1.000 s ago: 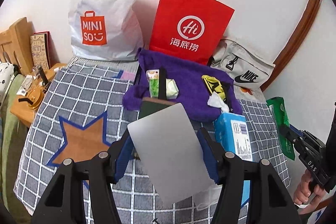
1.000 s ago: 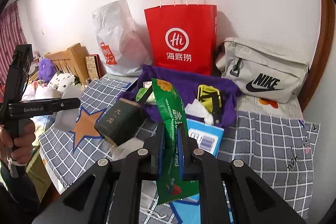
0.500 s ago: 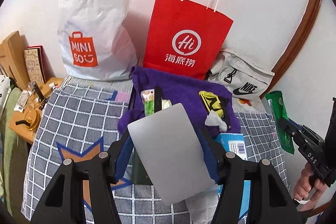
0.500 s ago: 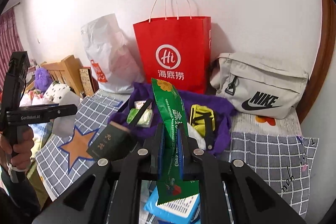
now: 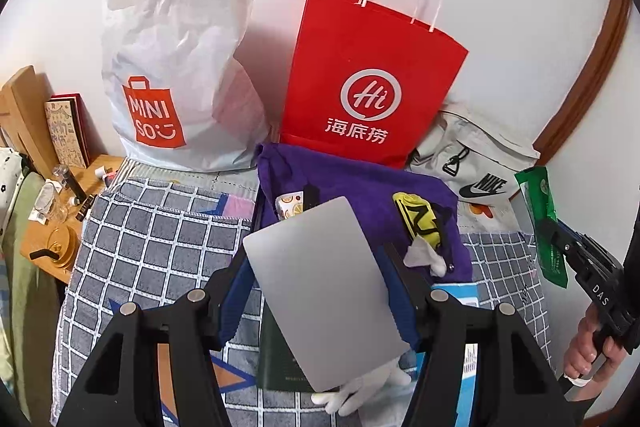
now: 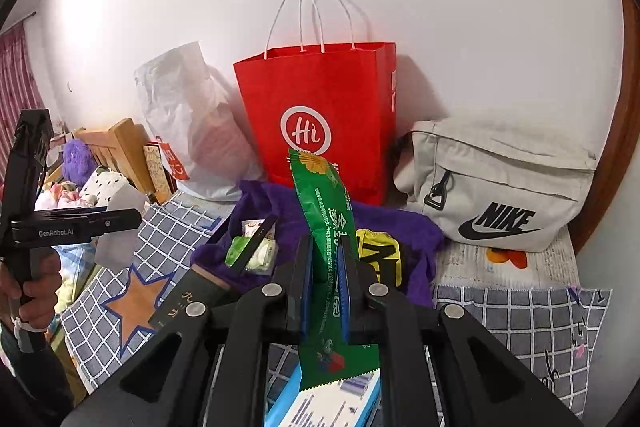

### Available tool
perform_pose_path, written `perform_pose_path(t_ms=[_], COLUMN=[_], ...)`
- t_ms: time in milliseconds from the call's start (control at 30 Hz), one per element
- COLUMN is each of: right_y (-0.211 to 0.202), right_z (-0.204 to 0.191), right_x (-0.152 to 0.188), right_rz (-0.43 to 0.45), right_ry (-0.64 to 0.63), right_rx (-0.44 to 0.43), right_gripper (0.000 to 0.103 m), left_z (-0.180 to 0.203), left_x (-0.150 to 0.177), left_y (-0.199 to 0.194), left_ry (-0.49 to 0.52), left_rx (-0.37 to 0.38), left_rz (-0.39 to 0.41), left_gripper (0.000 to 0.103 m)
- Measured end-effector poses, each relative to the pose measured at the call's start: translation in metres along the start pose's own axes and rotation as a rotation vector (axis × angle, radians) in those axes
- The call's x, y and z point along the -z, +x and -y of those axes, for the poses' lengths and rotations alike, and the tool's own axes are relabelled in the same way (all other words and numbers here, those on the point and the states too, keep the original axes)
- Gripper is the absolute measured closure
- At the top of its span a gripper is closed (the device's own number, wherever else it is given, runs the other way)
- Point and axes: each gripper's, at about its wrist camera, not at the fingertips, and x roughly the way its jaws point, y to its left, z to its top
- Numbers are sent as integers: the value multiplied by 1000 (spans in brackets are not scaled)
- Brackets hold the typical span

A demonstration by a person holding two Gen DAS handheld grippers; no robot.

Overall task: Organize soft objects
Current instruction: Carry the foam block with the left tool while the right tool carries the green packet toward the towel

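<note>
A flat grey sheet (image 5: 324, 291) is gripped in the left claw (image 5: 320, 279), above the purple cloth (image 5: 360, 187); a green packet (image 6: 326, 227) is clamped upright in the right claw (image 6: 325, 267), in front of the red bag (image 6: 320, 115).

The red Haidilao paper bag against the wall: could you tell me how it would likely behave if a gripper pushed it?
The red Haidilao paper bag stands tall, upright and open-topped against the wall, so a push would probably tip or slide it rather than crumple it. Its flat, creased panels suggest stiff paper. Its white cord handles look thin and would likely flex under the right gripper.
</note>
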Motion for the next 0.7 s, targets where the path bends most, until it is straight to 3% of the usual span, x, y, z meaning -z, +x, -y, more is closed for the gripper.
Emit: perform_pose_path(t_ms=[700], right_y=[81], right_z=[33], right_x=[-16], right_rz=[-58], right_ry=[49], right_rx=[-18], right_gripper=[91], left_z=[-9], left_x=[-40], left_y=[75], left_ry=[-31], left_rx=[-10], left_rz=[-81], left_gripper=[42])
